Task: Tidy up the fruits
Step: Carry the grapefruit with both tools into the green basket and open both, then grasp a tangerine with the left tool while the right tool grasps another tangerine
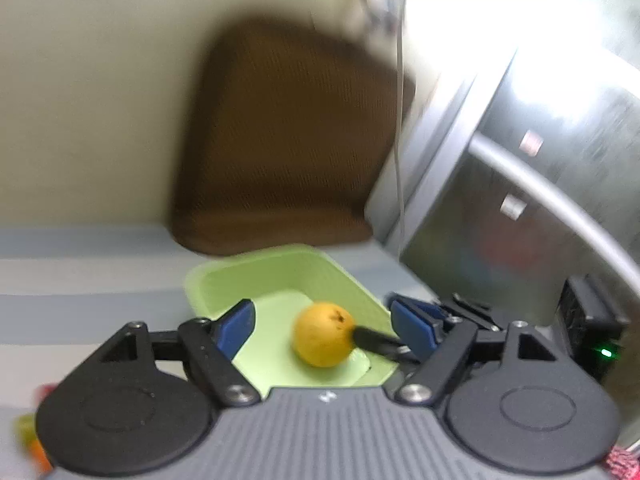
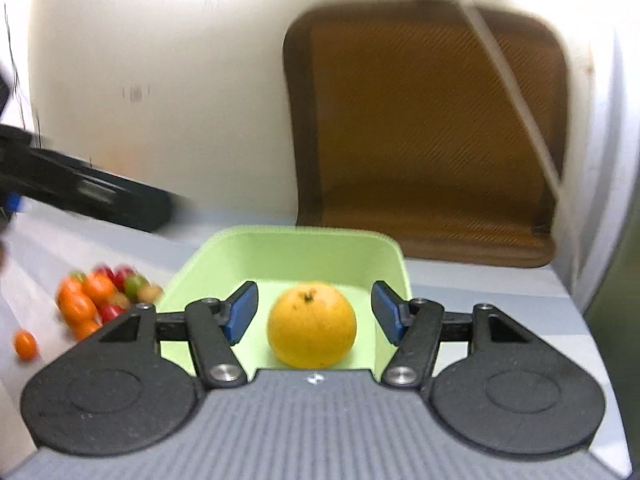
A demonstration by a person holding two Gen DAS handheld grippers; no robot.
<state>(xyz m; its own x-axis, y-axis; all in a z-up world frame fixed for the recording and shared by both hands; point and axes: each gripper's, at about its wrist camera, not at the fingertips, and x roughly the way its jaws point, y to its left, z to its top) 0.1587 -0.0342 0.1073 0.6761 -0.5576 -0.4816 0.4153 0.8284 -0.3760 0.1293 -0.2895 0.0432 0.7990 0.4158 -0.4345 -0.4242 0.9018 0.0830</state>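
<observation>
Fruit sits ahead of both my tools: one orange [image 2: 311,325] lies on the floor of the green basket [image 2: 288,248], free of any grip. My right tool [image 2: 314,311] stands with its blue pads [image 2: 242,312] spread wide to either side of the orange, neither pad touching it, and the basket's far wall rises just beyond the fruit. My left tool [image 1: 324,326] is spread as well, nothing between its pads; from its camera the orange [image 1: 323,334] lies beyond the tips, between the two pads in the picture and nearer the right-hand one, inside the same basket [image 1: 256,276]. A black finger of the right tool [image 1: 378,344] reaches in from the right, and in this view its tip meets the orange, though I cannot tell whether it truly touches. To the left of my right tool, outside the basket, a pile of small orange, red and green fruits [image 2: 94,298] rests on the tabletop [image 2: 480,284], with one small orange fruit [image 2: 25,345] lying apart from it. Beyond the basket a brown mat [image 2: 432,136] leans against the wall.
</observation>
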